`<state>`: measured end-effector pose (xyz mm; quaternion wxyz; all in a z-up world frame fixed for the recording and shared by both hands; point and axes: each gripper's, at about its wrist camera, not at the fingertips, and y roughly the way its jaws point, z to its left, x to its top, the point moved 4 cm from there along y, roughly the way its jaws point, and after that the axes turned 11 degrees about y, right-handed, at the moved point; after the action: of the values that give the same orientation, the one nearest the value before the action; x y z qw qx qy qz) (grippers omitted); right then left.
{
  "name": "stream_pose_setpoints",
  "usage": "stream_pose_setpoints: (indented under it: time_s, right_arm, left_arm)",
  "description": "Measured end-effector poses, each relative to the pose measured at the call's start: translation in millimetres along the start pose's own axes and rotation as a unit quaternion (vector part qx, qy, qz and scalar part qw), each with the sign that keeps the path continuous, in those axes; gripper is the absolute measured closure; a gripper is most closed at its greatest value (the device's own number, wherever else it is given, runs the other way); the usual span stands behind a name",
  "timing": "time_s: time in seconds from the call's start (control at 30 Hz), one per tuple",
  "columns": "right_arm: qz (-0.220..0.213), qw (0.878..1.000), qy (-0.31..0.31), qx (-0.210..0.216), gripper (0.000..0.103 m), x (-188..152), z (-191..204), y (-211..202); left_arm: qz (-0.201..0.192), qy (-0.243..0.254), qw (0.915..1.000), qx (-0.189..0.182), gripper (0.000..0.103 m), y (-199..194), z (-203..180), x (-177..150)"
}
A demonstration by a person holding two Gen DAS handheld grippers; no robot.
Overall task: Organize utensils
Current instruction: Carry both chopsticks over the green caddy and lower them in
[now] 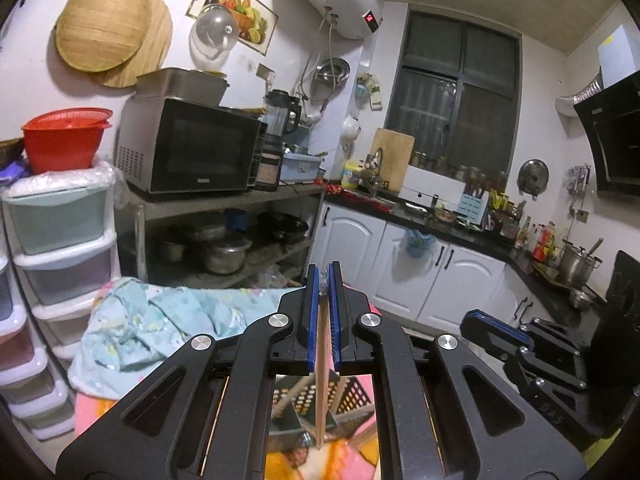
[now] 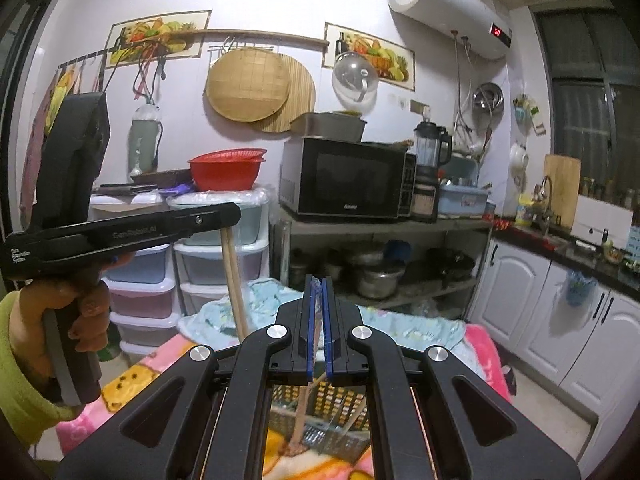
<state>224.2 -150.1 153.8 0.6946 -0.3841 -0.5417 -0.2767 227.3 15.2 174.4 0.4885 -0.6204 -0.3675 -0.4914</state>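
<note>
In the left wrist view my left gripper (image 1: 324,270) is shut on wooden chopsticks (image 1: 320,380) that hang straight down from its blue pads. The right wrist view shows the same left gripper (image 2: 236,213) at the left, a hand (image 2: 86,308) on its grip, with the pair of chopsticks (image 2: 236,280) dangling below. My right gripper (image 2: 317,280) is shut on a thin pale-brown utensil (image 2: 301,416) that hangs down; what kind it is I cannot tell. Both hang over a dark slotted basket (image 2: 340,404), also visible as the basket (image 1: 352,394). The right gripper (image 1: 470,320) sits to the right of the left one.
A pink cartoon cloth (image 2: 132,380) covers the table, with a crumpled light-blue cloth (image 1: 160,320) at its far side. Beyond stand plastic drawers (image 1: 60,240), a metal shelf with a microwave (image 1: 192,148) and pots, and white cabinets (image 1: 440,280) under a cluttered counter.
</note>
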Motion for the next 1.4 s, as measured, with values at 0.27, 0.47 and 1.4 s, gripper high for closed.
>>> stream_pose_setpoints:
  time_s: [0.27,0.47,1.4]
  right_arm:
    - [-0.012,1.0,0.003,-0.011,0.099,9.8,-11.8,9.9]
    - [-0.016,1.0,0.016,-0.022,0.099,18.2,-26.1,20.1]
    - [0.058,0.995,0.024,-0.073,0.099,-40.8,-60.3,92.1]
  left_arm:
    - [-0.007,-0.011,0.9998,0.016,0.1,9.8,13.4,9.8]
    - [-0.017,-0.009,0.9993,0.032,0.1,15.3,21.9,21.9]
    - [0.054,-0.001,0.9977,0.041,0.1,83.6,26.6,-60.6]
